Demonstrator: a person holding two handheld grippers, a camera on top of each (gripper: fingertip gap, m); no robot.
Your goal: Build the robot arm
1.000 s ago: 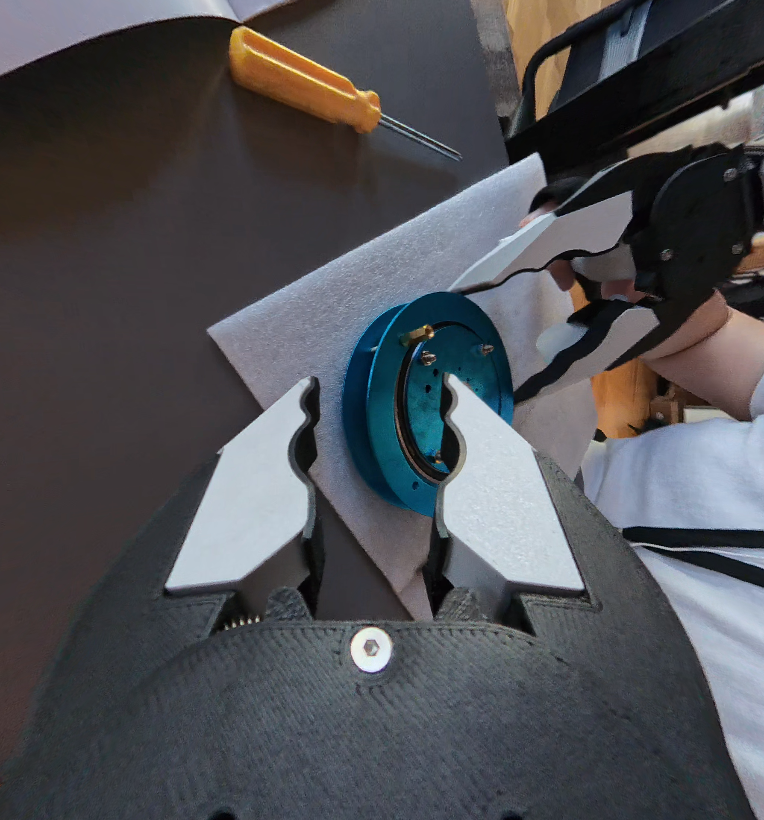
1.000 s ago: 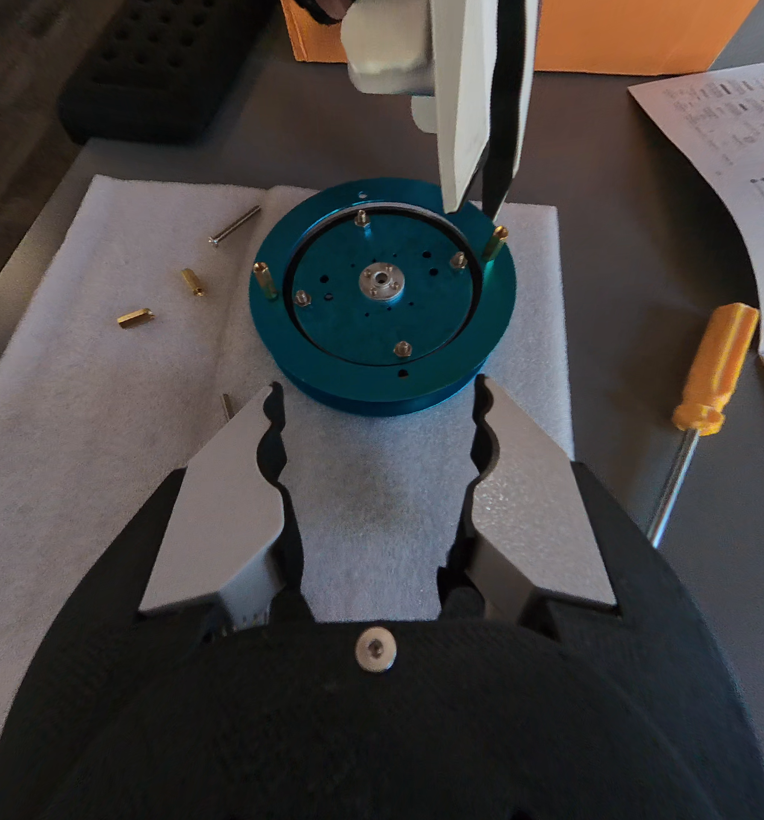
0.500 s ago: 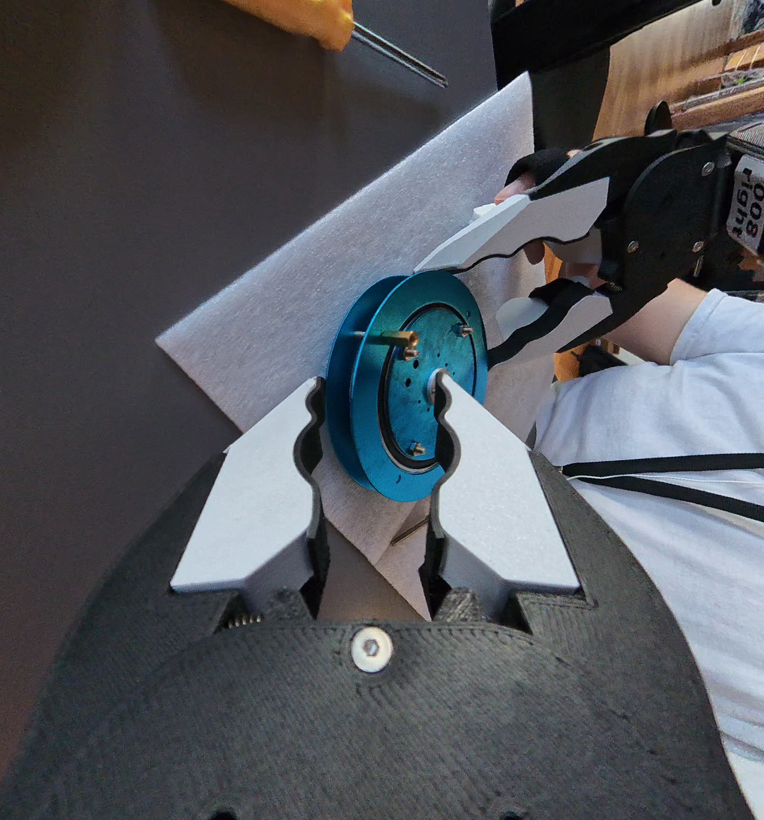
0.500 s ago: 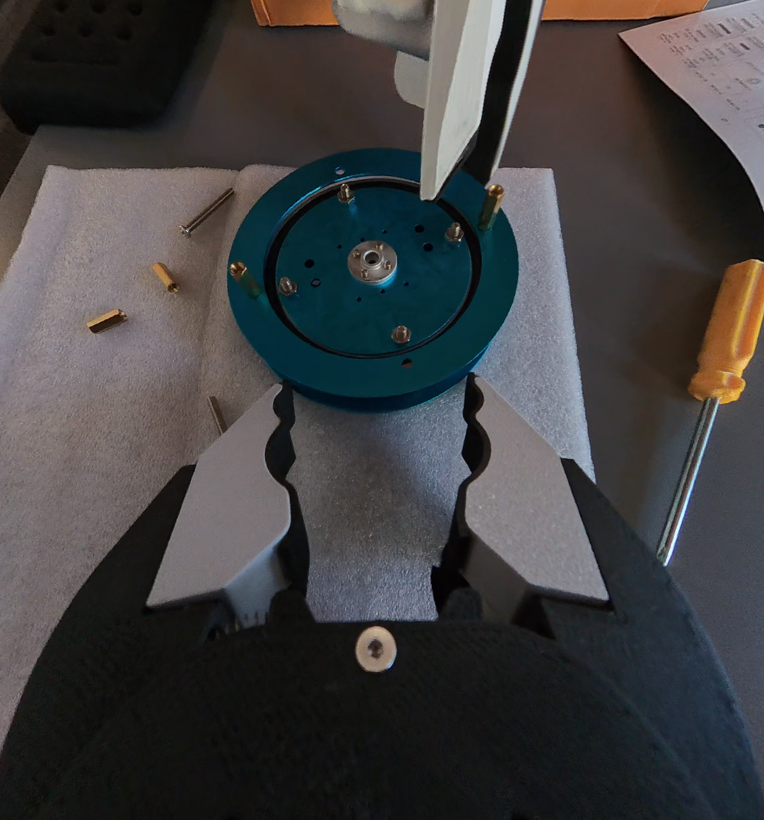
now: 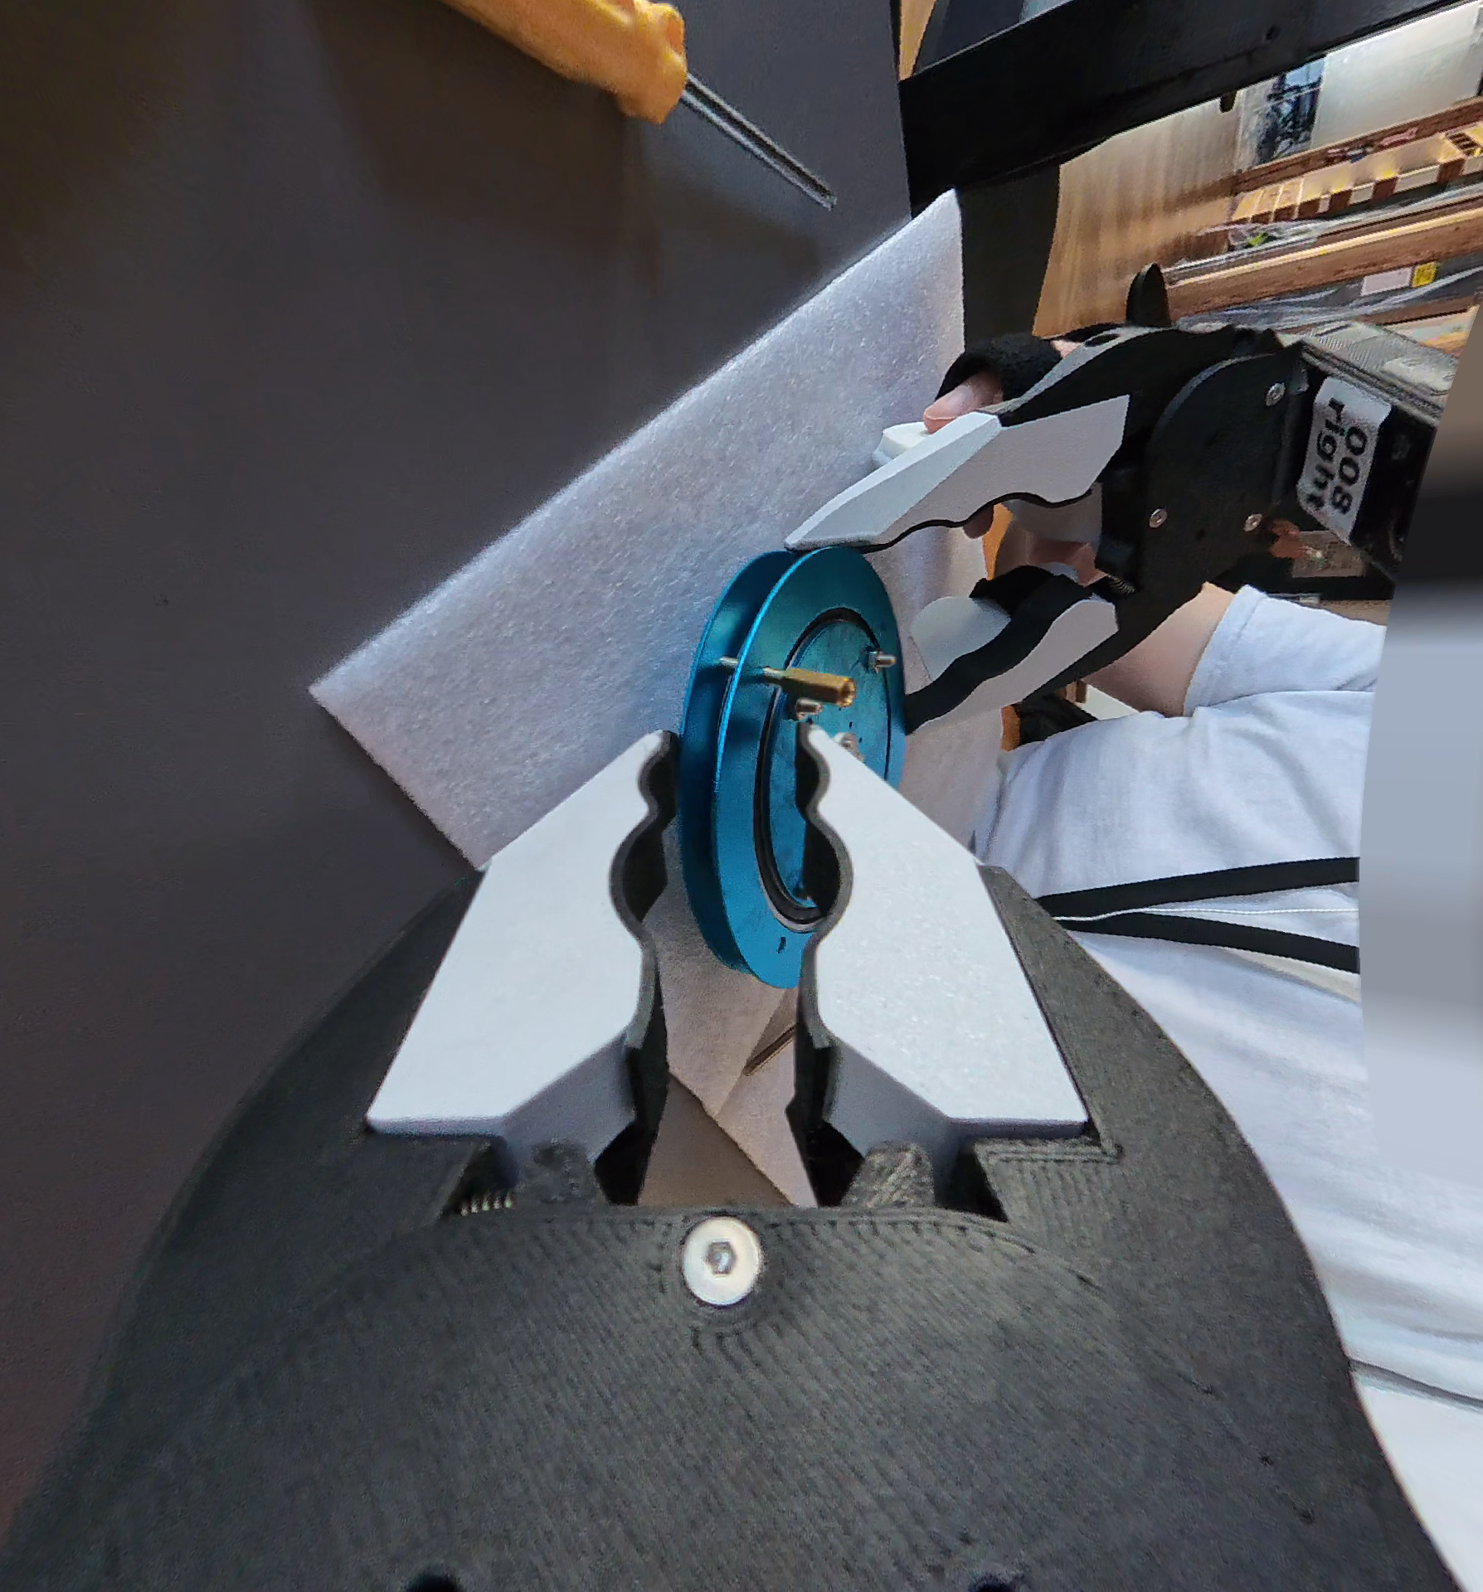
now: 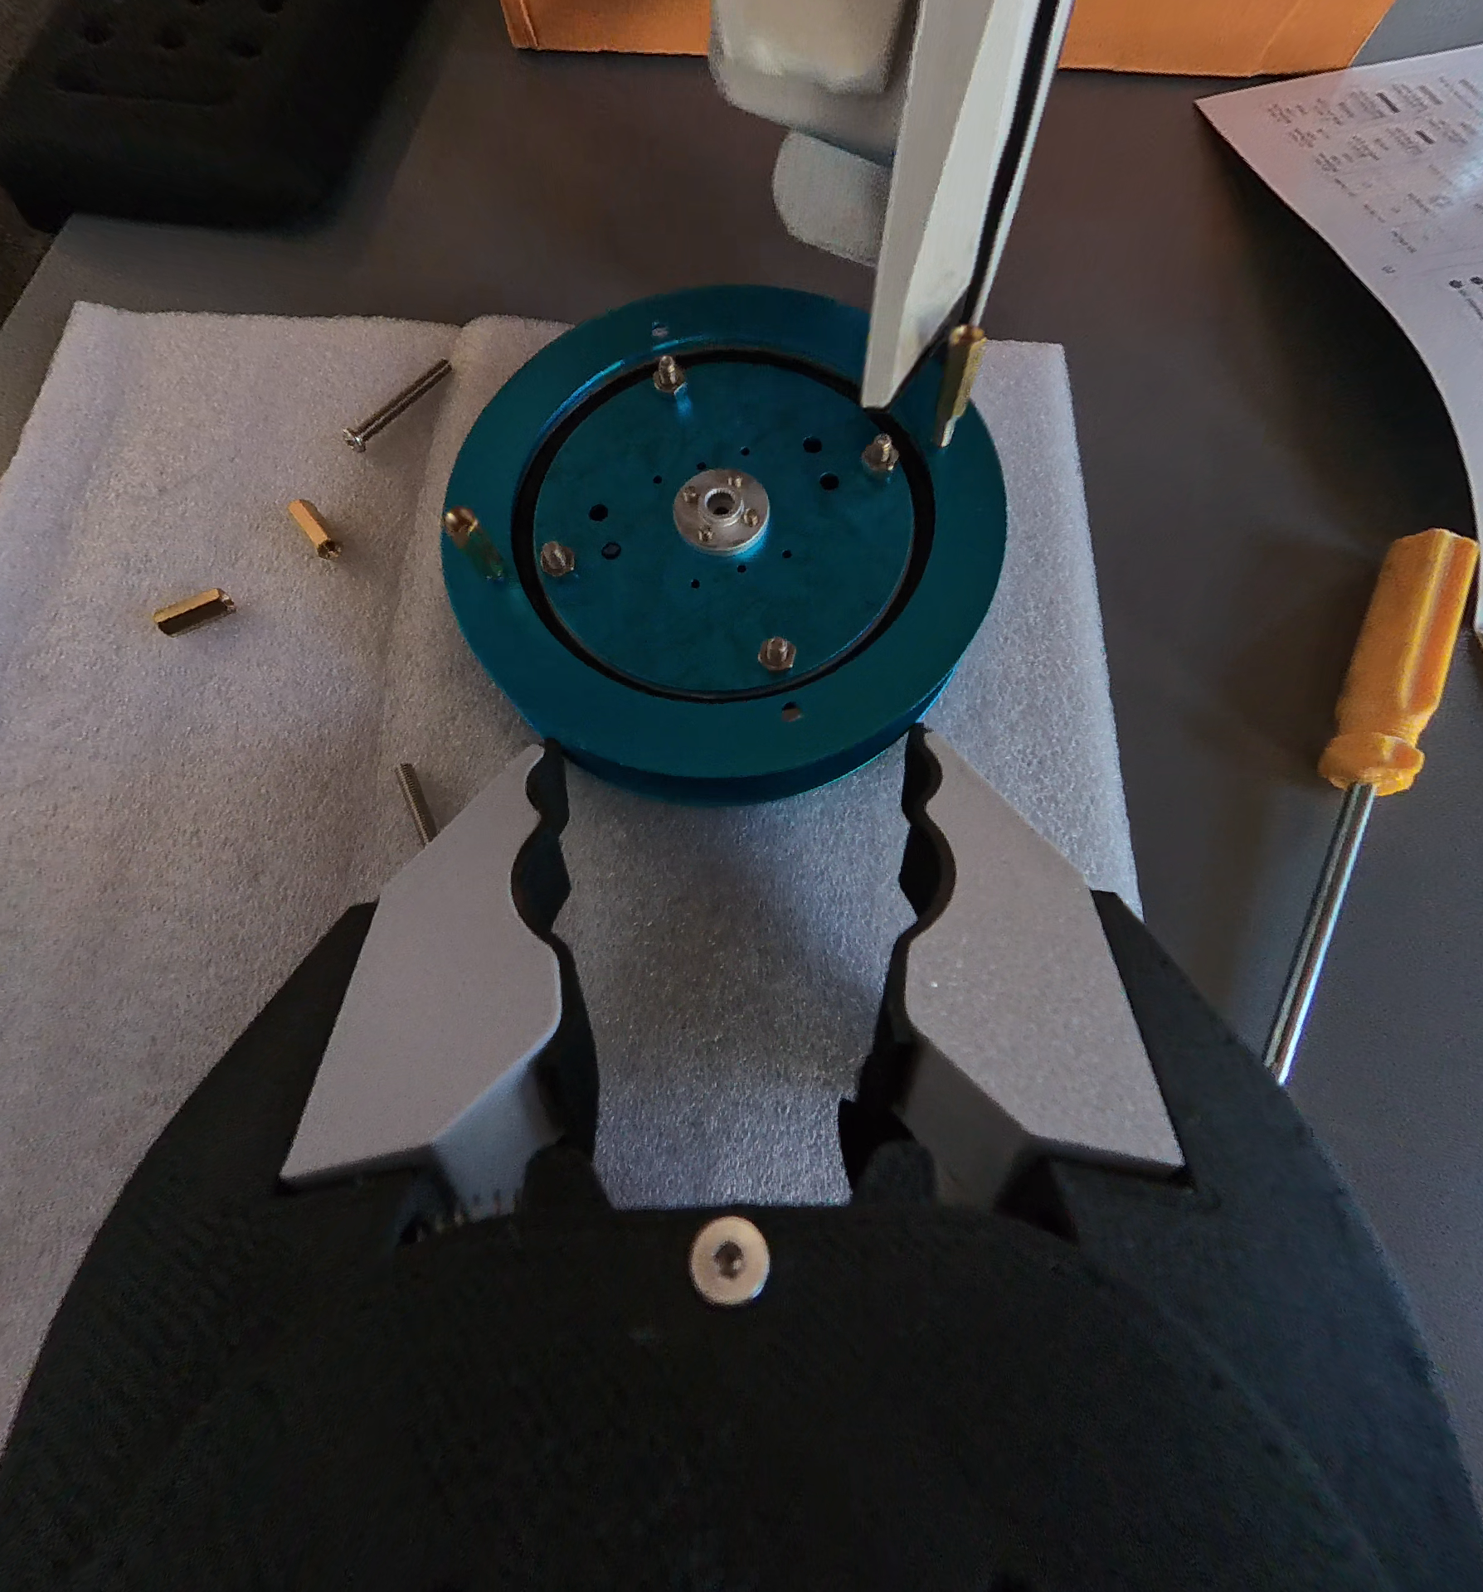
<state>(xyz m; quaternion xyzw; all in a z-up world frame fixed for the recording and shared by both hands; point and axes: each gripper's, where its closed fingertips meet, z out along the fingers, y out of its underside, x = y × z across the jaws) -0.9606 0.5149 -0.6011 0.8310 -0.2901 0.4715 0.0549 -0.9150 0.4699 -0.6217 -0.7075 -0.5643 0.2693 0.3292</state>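
Observation:
A blue metal disc (image 6: 721,586) lies flat on a white foam sheet (image 6: 161,775). Two brass standoffs stand on its rim, one at the left (image 6: 471,543) and one at the far right (image 6: 958,379). My left gripper (image 5: 738,749) comes down at the far rim, its jaws narrowly straddling the disc (image 5: 725,861). One fingertip rests on the top face beside the far-right standoff (image 5: 816,685). A thin gap shows at the other finger. My right gripper (image 6: 731,749) is open and empty, its fingertips at the near rim. It also shows in the left wrist view (image 5: 854,629).
Two loose brass standoffs (image 6: 316,530) (image 6: 193,610) and two screws (image 6: 398,405) (image 6: 417,805) lie on the foam left of the disc. An orange-handled screwdriver (image 6: 1393,663) lies on the dark table to the right, near a printed sheet (image 6: 1410,215). A black foam tray (image 6: 178,103) is far left. The grippers' ends are close to 8 centimetres from one another.
My left jaws have narrowed around the disc's far rim and come closer to it. My right gripper has moved forward until its fingertips reach the near rim.

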